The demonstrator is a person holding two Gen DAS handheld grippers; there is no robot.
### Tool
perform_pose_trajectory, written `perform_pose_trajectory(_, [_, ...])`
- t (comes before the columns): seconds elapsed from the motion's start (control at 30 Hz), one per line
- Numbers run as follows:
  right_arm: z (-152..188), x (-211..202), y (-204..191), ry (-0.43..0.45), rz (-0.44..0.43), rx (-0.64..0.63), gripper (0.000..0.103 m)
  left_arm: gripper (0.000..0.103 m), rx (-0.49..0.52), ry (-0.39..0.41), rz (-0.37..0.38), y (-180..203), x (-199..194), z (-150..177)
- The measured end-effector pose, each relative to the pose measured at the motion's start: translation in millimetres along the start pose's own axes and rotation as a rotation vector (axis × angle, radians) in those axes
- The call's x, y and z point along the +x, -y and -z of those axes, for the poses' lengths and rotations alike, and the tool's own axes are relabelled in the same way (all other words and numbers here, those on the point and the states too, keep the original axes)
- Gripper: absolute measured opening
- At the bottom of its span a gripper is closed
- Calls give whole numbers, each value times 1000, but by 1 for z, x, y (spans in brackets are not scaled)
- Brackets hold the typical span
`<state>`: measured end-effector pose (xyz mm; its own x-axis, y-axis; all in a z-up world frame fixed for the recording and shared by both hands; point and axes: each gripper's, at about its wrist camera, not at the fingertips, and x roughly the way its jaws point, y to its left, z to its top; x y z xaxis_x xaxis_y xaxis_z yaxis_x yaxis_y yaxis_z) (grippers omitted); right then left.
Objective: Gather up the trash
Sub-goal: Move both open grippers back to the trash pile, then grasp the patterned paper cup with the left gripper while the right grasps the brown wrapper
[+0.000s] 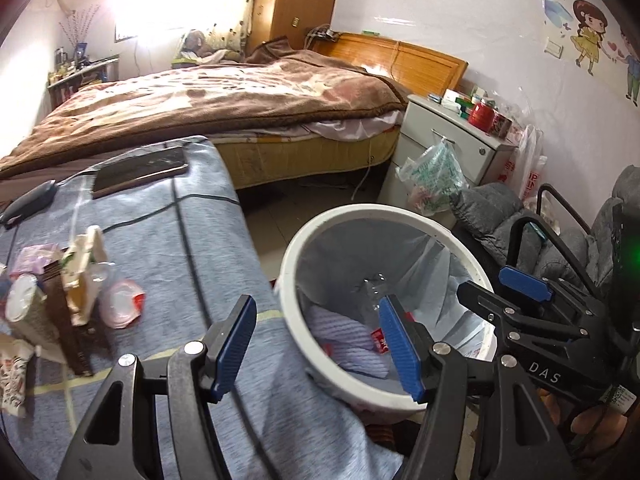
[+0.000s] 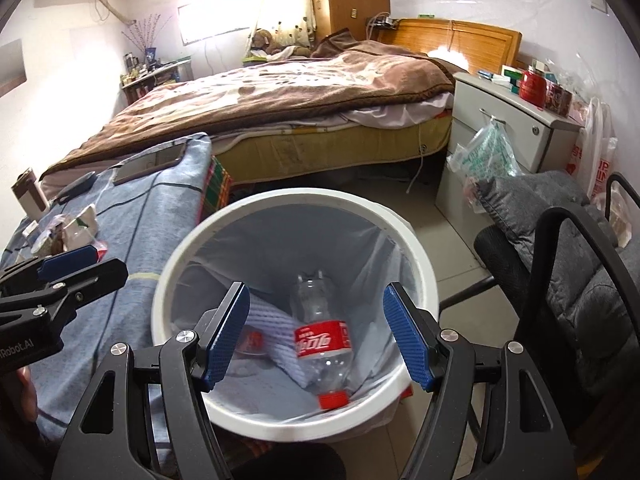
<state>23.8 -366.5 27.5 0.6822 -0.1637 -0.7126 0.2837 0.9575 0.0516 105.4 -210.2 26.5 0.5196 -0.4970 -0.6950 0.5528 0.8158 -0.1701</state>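
A white trash bin [image 2: 416,264] with a pale liner stands on the floor; it also shows in the left wrist view [image 1: 292,248]. Inside lies an empty clear plastic bottle [image 2: 320,340] with a red label and red cap, on a striped cloth. My right gripper [image 2: 316,340] is open and empty above the bin. My left gripper [image 1: 320,344] is open and empty, over the bin's left rim. Loose trash sits on the blue-grey covered table: a torn carton [image 1: 86,272], a crumpled red-and-white wrapper [image 1: 122,304] and a brown wrapper [image 1: 64,320].
A phone [image 1: 140,172] lies at the table's far end. A bed with a brown blanket [image 1: 220,96] stands behind. A white nightstand [image 1: 448,140] with a hanging plastic bag is at right. A black chair with grey cushion [image 2: 560,248] stands right of the bin.
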Motion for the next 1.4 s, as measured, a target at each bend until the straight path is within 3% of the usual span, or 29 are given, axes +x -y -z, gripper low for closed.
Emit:
perform_pose_trajectory(0.4, [1,-8,-44,37,-71,-46,71,66,-66,61,-73,-46,-42,16])
perform_pose_trajectory(0.87, [2,-3,-101,35,-184,-133,71,66,-187,104,-229,-120,-82,49])
perform_pose_trajectory(1.0, [4,-2,-121,30,-216,-171,71,66,-210,118,-303,-144,-97,62])
perform_pose_trajectory(1.4, [6,11,-173,-10,-293,-252,71,67,-327,77,-413,-212,-107,92])
